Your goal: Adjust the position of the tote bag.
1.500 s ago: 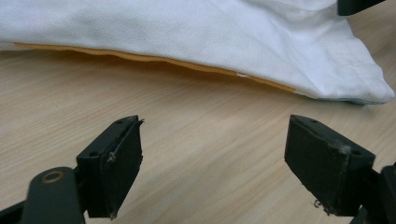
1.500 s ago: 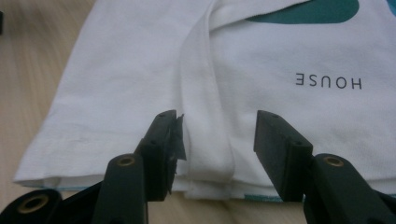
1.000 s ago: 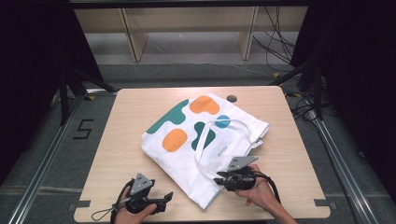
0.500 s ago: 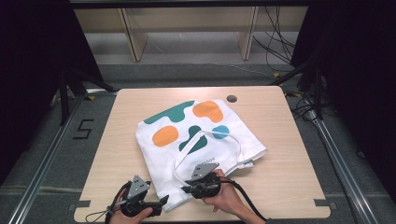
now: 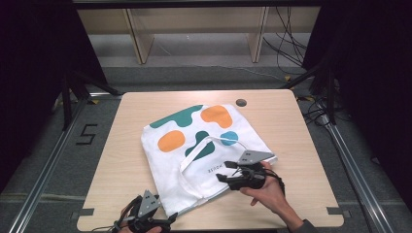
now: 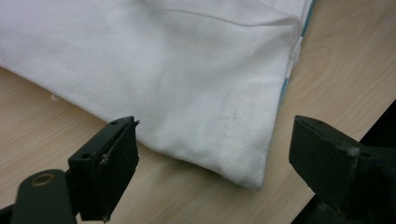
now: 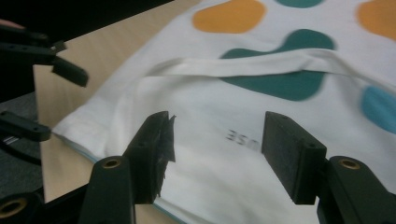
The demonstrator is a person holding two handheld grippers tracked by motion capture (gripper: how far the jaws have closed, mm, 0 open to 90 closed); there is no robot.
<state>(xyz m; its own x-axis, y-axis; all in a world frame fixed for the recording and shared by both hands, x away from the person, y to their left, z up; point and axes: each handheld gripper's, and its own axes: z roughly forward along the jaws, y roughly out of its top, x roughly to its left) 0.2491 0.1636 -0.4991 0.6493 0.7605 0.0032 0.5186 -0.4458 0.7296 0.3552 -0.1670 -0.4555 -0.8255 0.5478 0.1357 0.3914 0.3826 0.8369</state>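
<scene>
A white tote bag (image 5: 194,160) with orange, teal and blue blobs lies flat on the wooden table (image 5: 291,131). Its white handle (image 7: 233,67) loops across the print. A hand holds my right gripper (image 5: 222,172) just above the bag's near right edge. Its jaws have just been opening, and the right gripper (image 7: 217,126) stands open over the cloth with nothing pinched. My left gripper (image 5: 167,221) sits at the table's front edge. In its own view the left gripper (image 6: 215,135) is open, with the bag's front corner (image 6: 243,163) between the jaws and untouched.
A dark round hole (image 5: 240,102) marks the table's far side. The table's front edge (image 5: 272,224) runs just below both grippers. Bare wood lies left and right of the bag. Shelf legs and cables stand on the floor beyond the table.
The right gripper dragged the bag's near edge leftward and toward the front, then let go, rose and moved back right. The bag has turned slightly. The left gripper stayed in place.
</scene>
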